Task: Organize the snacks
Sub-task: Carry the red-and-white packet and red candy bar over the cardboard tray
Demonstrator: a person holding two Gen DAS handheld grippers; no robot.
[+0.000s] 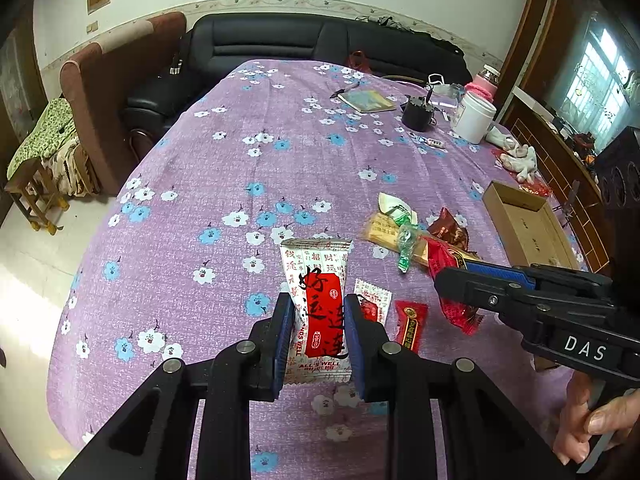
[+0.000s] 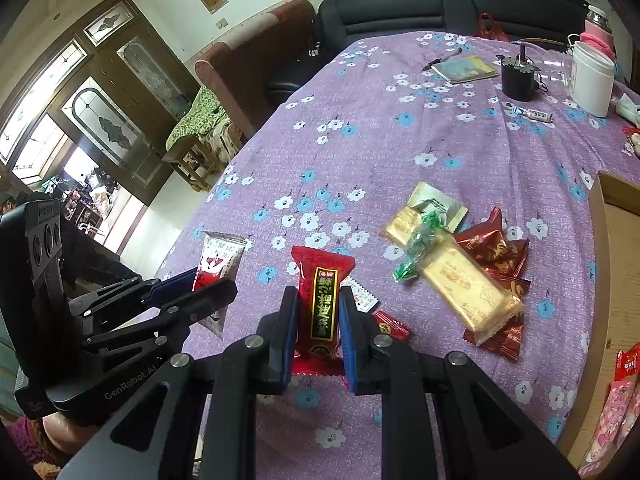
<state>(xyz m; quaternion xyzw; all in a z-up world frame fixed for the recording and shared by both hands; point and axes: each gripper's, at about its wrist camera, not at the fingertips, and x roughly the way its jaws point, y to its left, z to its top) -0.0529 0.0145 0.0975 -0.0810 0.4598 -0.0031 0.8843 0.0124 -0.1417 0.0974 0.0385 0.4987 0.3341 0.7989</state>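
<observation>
My left gripper (image 1: 316,312) is shut on a white snack packet with a red label (image 1: 320,280), held off the purple flowered tablecloth (image 1: 240,160). My right gripper (image 2: 318,304) is shut on a red snack packet with a black and gold label (image 2: 323,280). In the right wrist view the left gripper (image 2: 212,284) shows at the left with the white packet (image 2: 218,258). In the left wrist view the right gripper (image 1: 452,280) reaches in from the right with the red packet (image 1: 452,308). A pile of loose snacks lies ahead: a yellow bar (image 2: 452,276), a green twist candy (image 2: 420,244), dark red packets (image 2: 496,252).
An open cardboard box (image 1: 520,220) stands at the right table edge. A small white packet (image 1: 374,298) and a small red packet (image 1: 410,322) lie just beyond my left fingers. Far across the table are a notebook (image 1: 366,100), a black cup (image 1: 416,114) and a white jar (image 1: 474,114). A person's hand (image 1: 596,428) grips the right handle.
</observation>
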